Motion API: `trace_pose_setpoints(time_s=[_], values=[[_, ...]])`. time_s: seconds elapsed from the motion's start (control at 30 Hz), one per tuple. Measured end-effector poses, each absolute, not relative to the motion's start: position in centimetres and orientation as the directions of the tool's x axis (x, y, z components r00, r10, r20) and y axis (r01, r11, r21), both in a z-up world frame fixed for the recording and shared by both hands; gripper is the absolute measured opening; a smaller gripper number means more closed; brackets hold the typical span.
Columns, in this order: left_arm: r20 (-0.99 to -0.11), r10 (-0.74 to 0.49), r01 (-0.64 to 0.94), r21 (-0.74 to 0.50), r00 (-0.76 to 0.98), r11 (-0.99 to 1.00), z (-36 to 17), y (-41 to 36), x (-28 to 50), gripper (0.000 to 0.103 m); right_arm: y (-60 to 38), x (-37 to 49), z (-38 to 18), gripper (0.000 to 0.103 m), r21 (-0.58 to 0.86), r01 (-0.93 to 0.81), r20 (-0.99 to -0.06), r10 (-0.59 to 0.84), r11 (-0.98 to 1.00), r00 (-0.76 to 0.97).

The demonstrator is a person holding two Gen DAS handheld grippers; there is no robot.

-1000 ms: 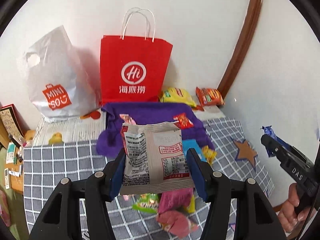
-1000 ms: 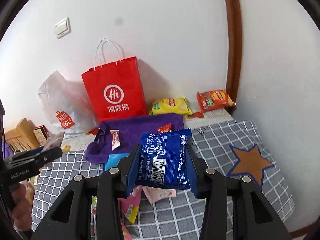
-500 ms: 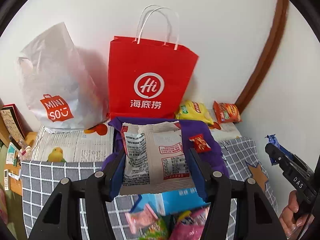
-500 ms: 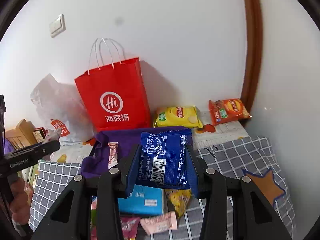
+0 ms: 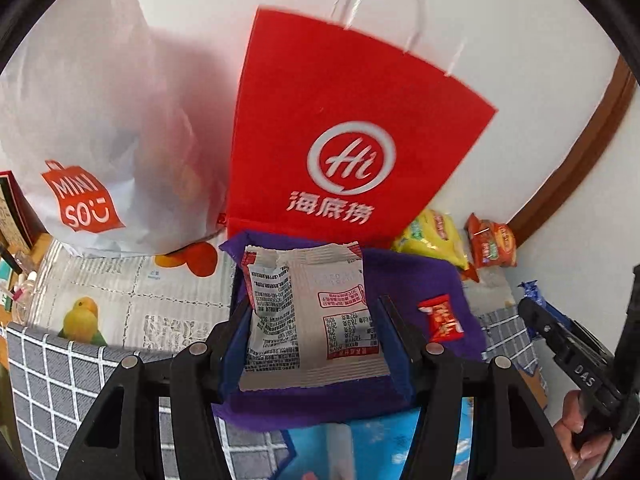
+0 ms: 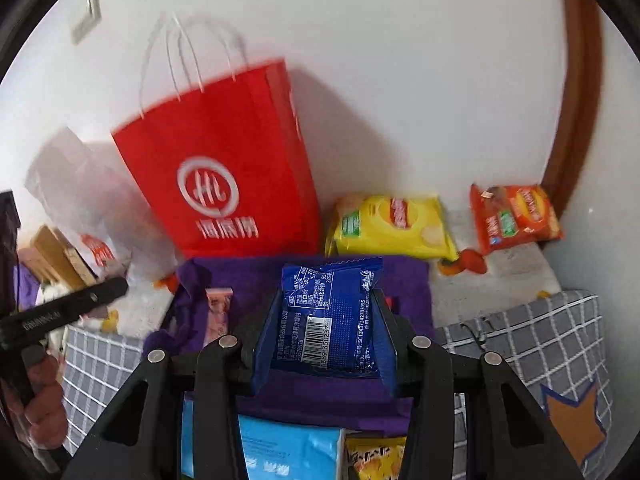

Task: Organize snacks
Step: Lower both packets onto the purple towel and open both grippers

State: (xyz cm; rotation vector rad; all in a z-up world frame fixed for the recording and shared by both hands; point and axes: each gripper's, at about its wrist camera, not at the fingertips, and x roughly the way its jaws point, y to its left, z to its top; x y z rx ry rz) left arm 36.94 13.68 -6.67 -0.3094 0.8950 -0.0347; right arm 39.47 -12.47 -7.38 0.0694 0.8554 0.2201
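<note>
Carrying step: left hand-held gripper (image 5: 316,344) clamping a white packet (image 5: 310,312), right hand-held gripper (image 6: 326,332) clamping a blue packet (image 6: 332,316), both hanging above the purple cloth (image 6: 404,280) in front of the red bag (image 6: 224,176). Probably heading for cloth or bag; destination not clear from these views. Next: lowering each packet to a bare patch, beside the red candy (image 5: 440,318), then opening.

The paper bag (image 5: 340,128) is red with a white logo. The cloth (image 6: 348,276) is purple, the tablecloth (image 6: 552,336) is grey with white checks. One packet (image 5: 310,316) is pale grey, the other (image 6: 330,320) is dark blue.
</note>
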Motion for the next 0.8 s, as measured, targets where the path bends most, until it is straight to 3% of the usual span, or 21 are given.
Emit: trace_pose_setpoints(time_s=[0.23, 0.37, 0.63, 0.8], values=[[-0.793, -0.149, -0.134, -0.278, 0.591, 0.951, -9.0, 16.2, 38.3, 0.057, -11.7, 42.5, -12.7, 0.043, 0.103, -0.206, -0.852, 0.193, 0.973, 0.487], [-0.805, -0.153, -0.147, -0.285, 0.572, 0.947, -10.0, 16.7, 39.0, 0.057, -12.1, 43.1, -14.8, 0.044, 0.165, -0.234, -0.873, 0.252, 0.958, 0.418], [-0.861, -0.189, -0.124, -0.278, 0.472, 0.953, -13.7, 14.8, 40.8, 0.057, -12.1, 43.8, -17.7, 0.044, 0.115, -0.234, -0.926, 0.189, 0.965, 0.327], [-0.892, -0.169, -0.142, -0.249, 0.420, 0.958, -15.0, 13.8, 41.2, 0.057, -11.5, 43.8, -17.8, 0.051, 0.089, -0.260, -0.931, 0.173, 0.961, 0.321]])
